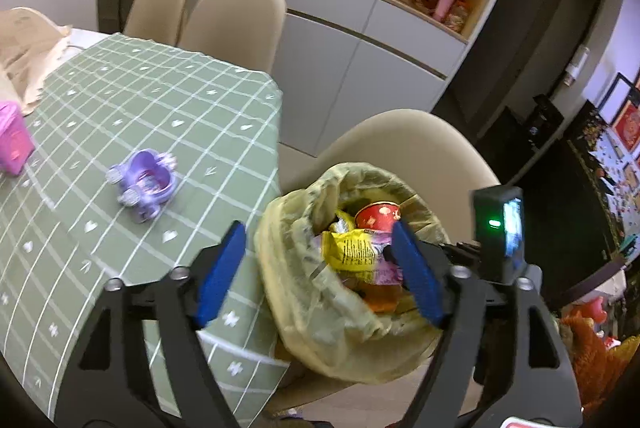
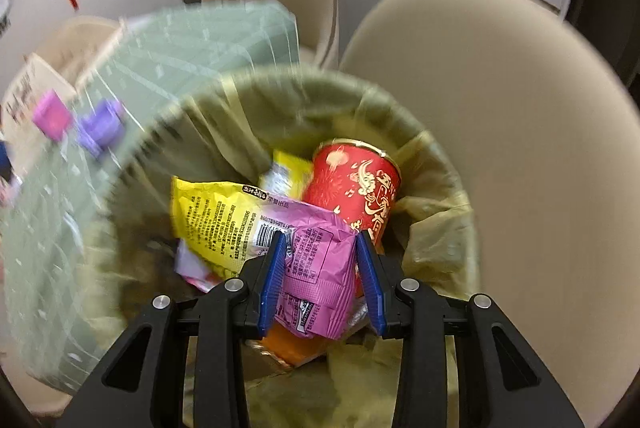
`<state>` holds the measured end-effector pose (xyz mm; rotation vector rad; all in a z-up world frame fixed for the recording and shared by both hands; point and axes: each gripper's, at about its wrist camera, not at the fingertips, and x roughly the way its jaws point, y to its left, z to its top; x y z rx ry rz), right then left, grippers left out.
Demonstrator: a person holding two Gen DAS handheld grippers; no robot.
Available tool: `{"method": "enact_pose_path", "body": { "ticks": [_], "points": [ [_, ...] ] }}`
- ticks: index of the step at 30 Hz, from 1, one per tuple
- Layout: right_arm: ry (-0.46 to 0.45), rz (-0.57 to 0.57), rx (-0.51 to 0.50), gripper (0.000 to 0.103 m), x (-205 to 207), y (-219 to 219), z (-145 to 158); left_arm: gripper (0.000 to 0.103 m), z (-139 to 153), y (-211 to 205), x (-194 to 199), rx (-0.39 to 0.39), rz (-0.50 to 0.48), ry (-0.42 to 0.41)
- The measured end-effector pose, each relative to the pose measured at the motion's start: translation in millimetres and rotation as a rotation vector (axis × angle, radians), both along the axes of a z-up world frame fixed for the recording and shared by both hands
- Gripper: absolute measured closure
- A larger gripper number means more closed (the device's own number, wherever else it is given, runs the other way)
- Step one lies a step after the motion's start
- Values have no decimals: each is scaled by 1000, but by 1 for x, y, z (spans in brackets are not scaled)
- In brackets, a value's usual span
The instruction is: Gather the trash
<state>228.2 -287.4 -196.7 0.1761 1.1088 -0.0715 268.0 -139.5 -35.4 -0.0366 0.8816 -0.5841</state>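
A bin lined with a yellow-green bag (image 1: pixel 296 292) (image 2: pixel 432 228) stands beside the table. Inside lie a red printed can (image 1: pixel 378 216) (image 2: pixel 356 188), a yellow wrapper (image 1: pixel 352 248) (image 2: pixel 208 212) and other packets. My left gripper (image 1: pixel 320 228) is open wide above the bin's near rim, with nothing pressed between its blue pads. My right gripper (image 2: pixel 320 236) points down into the bin's mouth and is shut on a crumpled pink wrapper (image 2: pixel 320 268), which sits just above the yellow wrapper.
A table with a green checked cloth (image 1: pixel 140 108) lies left of the bin, carrying a purple toy (image 1: pixel 144 184) and a pink box (image 1: pixel 12 140). A beige chair (image 1: pixel 400 144) (image 2: pixel 500 148) stands right behind the bin. More chairs and a grey cabinet stand beyond.
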Motion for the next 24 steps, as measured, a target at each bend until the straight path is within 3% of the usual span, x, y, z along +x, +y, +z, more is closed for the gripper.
{"method": "enact_pose_path", "body": {
  "ticks": [5,8,12,17,24],
  "points": [
    [69,53,-19,67,15,5,-21,22,-9,17,-15,26,93,33],
    [46,61,10,63,14,3,-15,22,-16,27,-27,60,128,41],
    [-12,57,40,53,-4,2,4,22,-18,39,-43,97,149,20],
    [-98,62,52,47,-33,9,33,22,-17,57,-59,100,183,-4],
    [-273,57,72,46,-94,39,94,22,-2,88,-112,134,213,-98]
  ]
}}
